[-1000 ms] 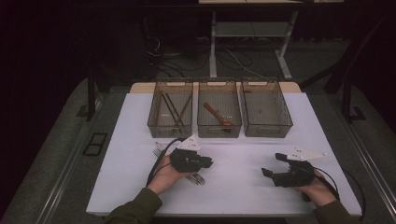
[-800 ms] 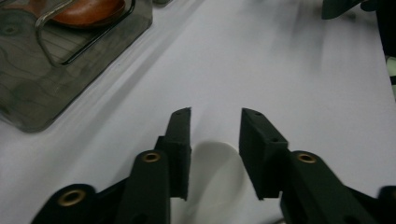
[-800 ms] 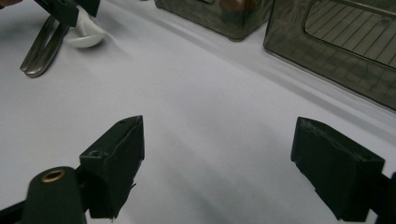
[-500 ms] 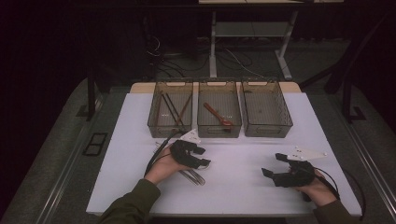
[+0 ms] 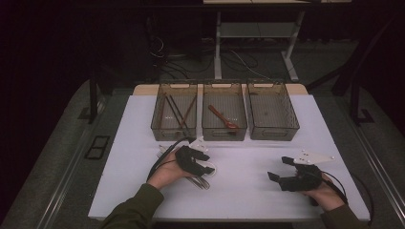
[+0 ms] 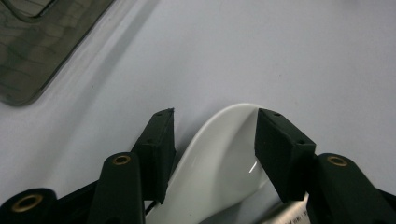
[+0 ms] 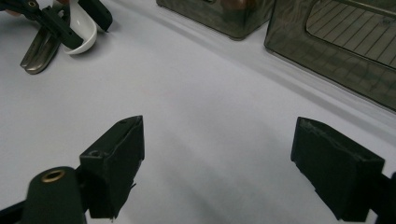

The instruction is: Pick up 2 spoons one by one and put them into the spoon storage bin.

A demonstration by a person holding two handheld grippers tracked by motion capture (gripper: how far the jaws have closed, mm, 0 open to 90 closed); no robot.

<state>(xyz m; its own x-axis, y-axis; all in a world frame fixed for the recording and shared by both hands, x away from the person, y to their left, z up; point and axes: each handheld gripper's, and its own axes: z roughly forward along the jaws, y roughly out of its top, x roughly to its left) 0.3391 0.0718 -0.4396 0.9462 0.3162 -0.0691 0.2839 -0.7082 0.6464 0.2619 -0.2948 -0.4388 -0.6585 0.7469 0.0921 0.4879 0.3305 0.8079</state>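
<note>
Flanking white spoon point(image 6: 224, 158), metal fork point(image 7: 39, 51) beside

Left gripper point(image 5: 203, 162) low over the worktop point(image 5: 248, 157), held from below-left by the left hand point(image 5: 168, 175), green sleeve point(image 5: 136, 210) entering from the bottom edge. Jaws just opened and now partly apart, black fingers point(image 6: 156, 144) standing either side of a white spoon bowl point(image 6: 219, 158), pads not pressing on it. Right gripper point(image 5: 282, 169) resting near the worktop's right front, gripped by the right hand point(image 5: 325, 193), pointing left and slightly away. Jaws spread wide, fingers point(image 7: 116, 158) well apart, bare worktop between them. Cables trailing back from both grippers toward the wrists.
</note>
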